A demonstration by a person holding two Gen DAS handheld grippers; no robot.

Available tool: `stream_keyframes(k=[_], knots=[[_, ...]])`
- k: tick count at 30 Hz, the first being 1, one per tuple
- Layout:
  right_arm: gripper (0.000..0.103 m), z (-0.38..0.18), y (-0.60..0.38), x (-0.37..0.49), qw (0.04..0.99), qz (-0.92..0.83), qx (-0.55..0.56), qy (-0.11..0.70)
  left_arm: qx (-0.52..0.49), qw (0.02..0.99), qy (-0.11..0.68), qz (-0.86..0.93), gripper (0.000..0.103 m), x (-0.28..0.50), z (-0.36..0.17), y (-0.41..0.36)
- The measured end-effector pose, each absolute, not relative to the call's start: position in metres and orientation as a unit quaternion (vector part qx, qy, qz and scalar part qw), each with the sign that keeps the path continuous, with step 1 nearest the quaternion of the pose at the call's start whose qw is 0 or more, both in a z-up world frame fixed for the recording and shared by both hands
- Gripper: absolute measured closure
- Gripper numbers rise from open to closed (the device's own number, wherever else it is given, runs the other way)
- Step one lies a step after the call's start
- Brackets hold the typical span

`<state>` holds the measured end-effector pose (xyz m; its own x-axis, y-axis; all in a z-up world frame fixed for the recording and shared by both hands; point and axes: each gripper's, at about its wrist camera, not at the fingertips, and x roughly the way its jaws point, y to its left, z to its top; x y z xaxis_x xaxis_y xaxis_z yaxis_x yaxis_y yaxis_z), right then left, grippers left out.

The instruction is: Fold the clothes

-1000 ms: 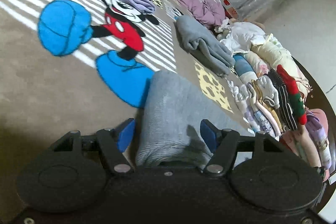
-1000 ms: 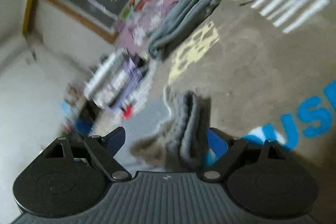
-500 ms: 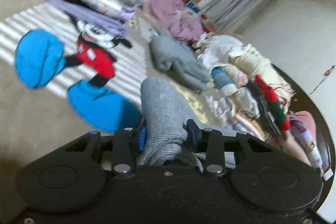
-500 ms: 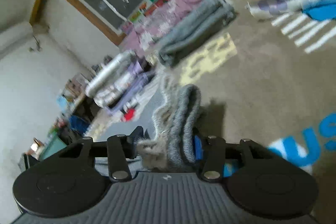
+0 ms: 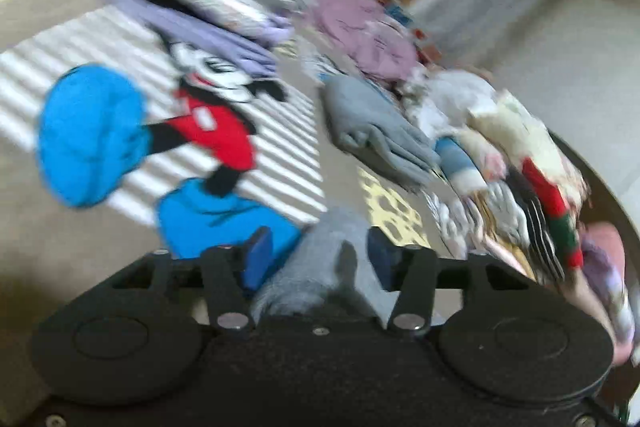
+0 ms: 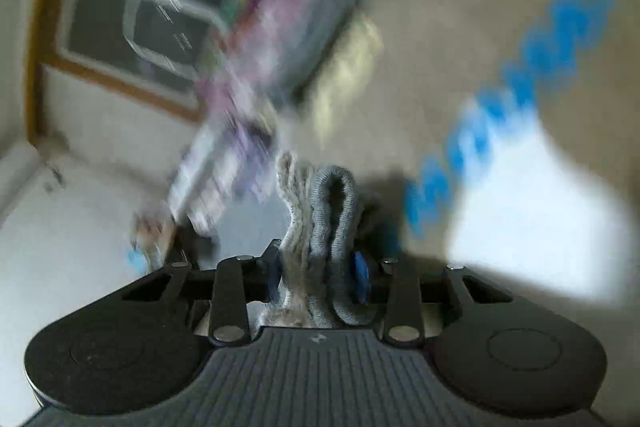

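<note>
Grey knit garment (image 5: pixel 320 267) lies on the tan cartoon rug (image 5: pixel 60 227), bare carpet left, clothes piles (image 5: pixel 500 167) crowding right. Left gripper (image 5: pixel 320 253) jaws are opening around it; right gripper (image 6: pixel 318 269) is closing, pinching its bunched folds.

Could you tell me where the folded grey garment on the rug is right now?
In the left wrist view the folded grey garment lies right of centre on the rug, between the cartoon mouse print and the clothes row.

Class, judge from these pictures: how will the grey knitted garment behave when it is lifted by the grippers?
The grey knitted garment is probably floppy: it bunches into soft folds between the right gripper. It looks unlikely to slip, being ribbed. Loose parts would likely sag.
</note>
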<state>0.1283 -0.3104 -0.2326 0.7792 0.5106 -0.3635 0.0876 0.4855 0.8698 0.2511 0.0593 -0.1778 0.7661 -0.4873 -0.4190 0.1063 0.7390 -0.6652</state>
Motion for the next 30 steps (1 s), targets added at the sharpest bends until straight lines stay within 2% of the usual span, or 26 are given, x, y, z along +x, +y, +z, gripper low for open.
stream_keyframes(k=[4,6,7,10,16,21,28,30], knots=[[0.063,-0.212,-0.313,0.114,0.836,0.129,0.451,0.284,-0.344,0.877,0.3,-0.148,0.036,0.232,-0.166,0.073],[0.054,-0.202,-0.318,0.11,0.853,0.125,0.433,0.263,-0.362,0.862,0.318,-0.16,0.035,0.22,-0.167,0.073],[0.047,-0.198,-0.321,0.109,0.861,0.122,0.424,0.254,-0.377,0.847,0.334,-0.169,0.035,0.212,-0.17,0.072],[0.044,-0.197,-0.326,0.115,0.871,0.115,0.41,0.244,-0.412,0.809,0.374,-0.19,0.033,0.194,-0.178,0.065],[0.043,-0.206,-0.328,0.144,0.887,0.121,0.371,0.248,-0.433,0.777,0.422,-0.175,0.033,0.186,-0.196,0.034],[0.043,-0.218,-0.324,0.166,0.882,0.149,0.362,0.261,-0.454,0.787,0.388,-0.154,0.033,0.193,-0.202,0.021],[0.045,-0.231,-0.319,0.175,0.871,0.179,0.362,0.279,-0.406,0.838,0.337,-0.14,0.034,0.199,-0.203,-0.009],[0.045,-0.231,-0.318,0.177,0.867,0.19,0.363,0.282,-0.402,0.845,0.326,-0.134,0.04,0.201,-0.204,-0.013]])
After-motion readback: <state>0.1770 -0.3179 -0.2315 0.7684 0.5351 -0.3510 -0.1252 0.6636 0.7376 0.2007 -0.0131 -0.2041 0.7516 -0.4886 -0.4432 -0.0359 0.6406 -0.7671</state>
